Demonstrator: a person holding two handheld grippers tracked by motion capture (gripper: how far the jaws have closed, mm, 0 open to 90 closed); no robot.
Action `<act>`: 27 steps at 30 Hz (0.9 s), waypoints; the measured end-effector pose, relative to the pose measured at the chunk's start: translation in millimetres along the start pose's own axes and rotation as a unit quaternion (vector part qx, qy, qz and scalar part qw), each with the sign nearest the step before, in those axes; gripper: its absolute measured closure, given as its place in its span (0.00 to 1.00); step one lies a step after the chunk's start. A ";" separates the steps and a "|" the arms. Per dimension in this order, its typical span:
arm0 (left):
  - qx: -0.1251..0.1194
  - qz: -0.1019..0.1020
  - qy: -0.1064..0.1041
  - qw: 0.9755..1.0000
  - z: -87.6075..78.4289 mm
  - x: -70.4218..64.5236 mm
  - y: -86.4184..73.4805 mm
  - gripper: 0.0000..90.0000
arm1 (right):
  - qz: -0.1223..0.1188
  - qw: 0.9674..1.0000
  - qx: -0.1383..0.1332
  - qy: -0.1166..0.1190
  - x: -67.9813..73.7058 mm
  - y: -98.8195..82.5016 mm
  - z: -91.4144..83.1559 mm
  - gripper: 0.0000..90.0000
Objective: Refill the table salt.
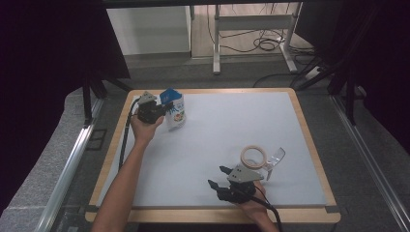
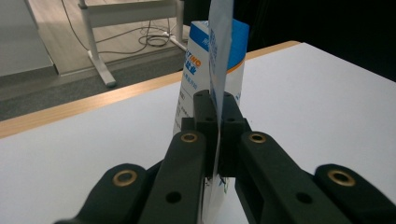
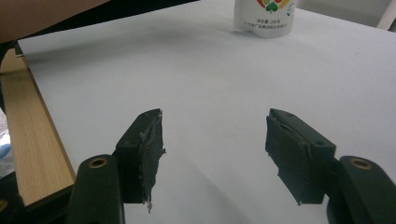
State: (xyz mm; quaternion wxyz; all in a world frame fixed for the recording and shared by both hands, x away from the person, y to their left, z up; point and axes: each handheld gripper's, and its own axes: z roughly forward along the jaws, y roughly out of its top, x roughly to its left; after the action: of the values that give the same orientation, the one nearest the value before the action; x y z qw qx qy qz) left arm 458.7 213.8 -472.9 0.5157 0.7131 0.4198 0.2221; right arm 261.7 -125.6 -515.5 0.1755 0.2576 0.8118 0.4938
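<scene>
A blue and white standing pouch sits upright at the far left of the white table top. My left gripper comes at it from the left and is shut on the pouch's thin side seam. In the left gripper view the black jaws pinch the edge of the pouch between their pads. My right gripper rests near the front edge, open, pointing left, with nothing between its jaws. In the right gripper view its gripper faces bare table, with the pouch far off.
A roll of tape lies flat just beyond the right gripper, with a clear plastic piece beside it on the right. A wooden rim frames the table. Desk legs and cables are on the floor behind.
</scene>
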 end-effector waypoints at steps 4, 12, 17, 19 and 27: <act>-0.003 0.012 -0.007 1.000 -3.2 -9.0 8.2 1.00 | -0.005 1.000 0.004 -0.004 0.2 -0.9 2.0 0.41; -0.015 0.015 -0.043 0.999 -30.0 -28.8 21.3 1.00 | -0.003 1.000 0.005 -0.004 2.5 -3.0 4.7 0.41; -0.018 0.011 -0.061 0.998 -50.4 -48.3 20.1 1.00 | -0.005 1.000 -0.001 -0.003 7.4 -3.0 8.0 0.41; -0.020 0.007 -0.068 0.997 -57.3 -55.1 18.9 1.00 | -0.002 1.000 -0.003 -0.004 9.1 -2.5 10.6 0.40; -0.029 0.026 -0.100 0.994 -88.0 -91.4 20.4 1.00 | 0.002 1.000 -0.003 -0.009 15.6 -0.7 27.0 0.39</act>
State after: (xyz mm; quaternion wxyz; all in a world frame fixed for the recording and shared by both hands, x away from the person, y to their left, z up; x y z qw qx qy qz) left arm 350.1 184.1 -411.0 0.5698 0.7269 0.3411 0.1747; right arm 263.5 -97.5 -528.8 0.1825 0.2633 0.8082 0.4941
